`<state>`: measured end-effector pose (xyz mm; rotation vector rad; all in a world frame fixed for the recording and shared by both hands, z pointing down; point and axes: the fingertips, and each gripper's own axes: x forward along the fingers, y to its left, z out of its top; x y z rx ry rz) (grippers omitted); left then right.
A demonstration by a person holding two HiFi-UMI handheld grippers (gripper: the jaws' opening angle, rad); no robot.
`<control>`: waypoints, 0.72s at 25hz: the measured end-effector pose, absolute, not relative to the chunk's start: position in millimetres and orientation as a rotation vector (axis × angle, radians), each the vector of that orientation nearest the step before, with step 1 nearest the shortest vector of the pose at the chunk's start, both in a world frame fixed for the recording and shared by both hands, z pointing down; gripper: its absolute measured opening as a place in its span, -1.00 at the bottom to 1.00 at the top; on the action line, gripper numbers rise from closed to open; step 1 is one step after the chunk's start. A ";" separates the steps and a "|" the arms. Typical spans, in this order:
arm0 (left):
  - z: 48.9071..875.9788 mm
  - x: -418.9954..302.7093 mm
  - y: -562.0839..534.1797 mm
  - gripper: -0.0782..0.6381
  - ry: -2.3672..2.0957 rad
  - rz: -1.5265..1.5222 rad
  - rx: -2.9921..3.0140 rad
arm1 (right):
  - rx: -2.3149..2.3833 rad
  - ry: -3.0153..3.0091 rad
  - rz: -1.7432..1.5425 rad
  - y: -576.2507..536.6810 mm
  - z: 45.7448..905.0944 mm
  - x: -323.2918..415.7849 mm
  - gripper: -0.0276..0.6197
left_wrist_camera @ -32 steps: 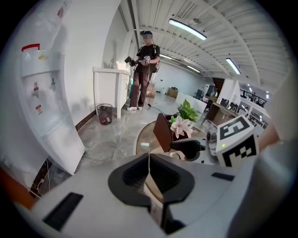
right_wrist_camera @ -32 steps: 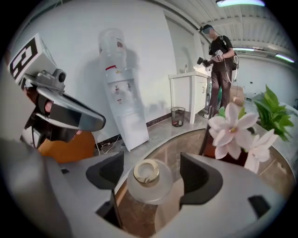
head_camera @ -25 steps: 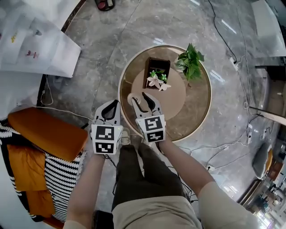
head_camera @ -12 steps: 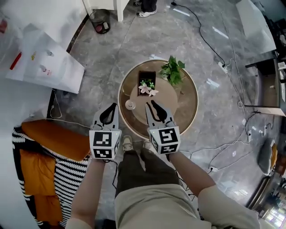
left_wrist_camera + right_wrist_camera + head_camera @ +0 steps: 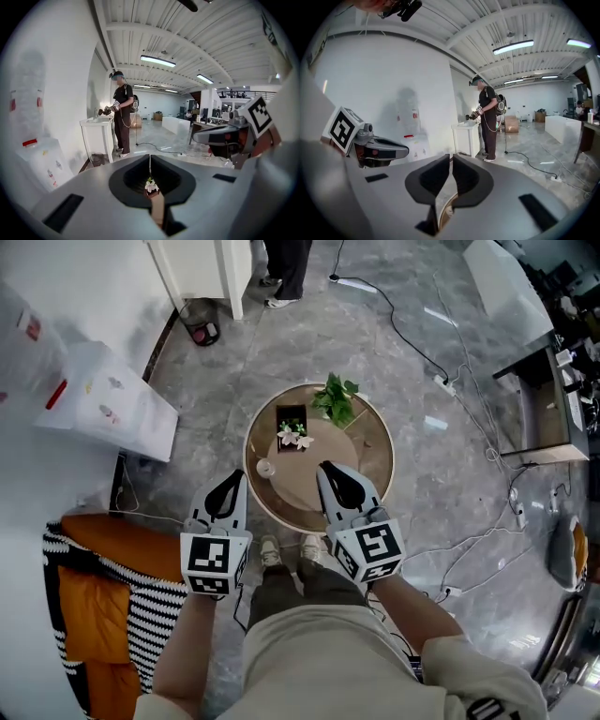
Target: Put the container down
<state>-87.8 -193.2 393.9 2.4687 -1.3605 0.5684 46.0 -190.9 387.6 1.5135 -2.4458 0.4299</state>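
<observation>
Jaws on the right gripper are closing to a hairline slit, and there's nothing at all between them. It's empty. Left gripper, same story: tips met, and its hollow frames only the white flowers down below. Both tools hang high over the round brown wooden table, side by side, clear of everything on it.

And there's the small pale round container, standing on the tabletop near the left rim. It's upright as far as I can make out, and neither gripper touches it. Beyond it is the dark square planter holding those flowers, and just beside that a leafy green plant.

So the set-down looks done to me. To finish it cleanly, draw the hands straight back, don't sweep low across the table, and check the container sits far enough in from the edge.

Writing? Only the black-and-white square markers on the gripper cubes. The red marks on the white slab by the wall are too small to read
</observation>
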 end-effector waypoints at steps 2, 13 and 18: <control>373.3 -82.4 -182.4 -0.76 -1.348 0.562 2.508 | 1.527 -2.456 0.407 -178.3 365.6 52.1 -0.88; 301.7 -76.4 -118.4 -0.76 -1.316 0.523 2.623 | 1.536 -2.532 0.370 -107.4 284.6 64.7 -0.91; 283.4 -83.0 -99.1 -0.76 -1.321 0.533 2.653 | 1.558 -2.570 0.282 -88.5 247.1 63.9 -0.92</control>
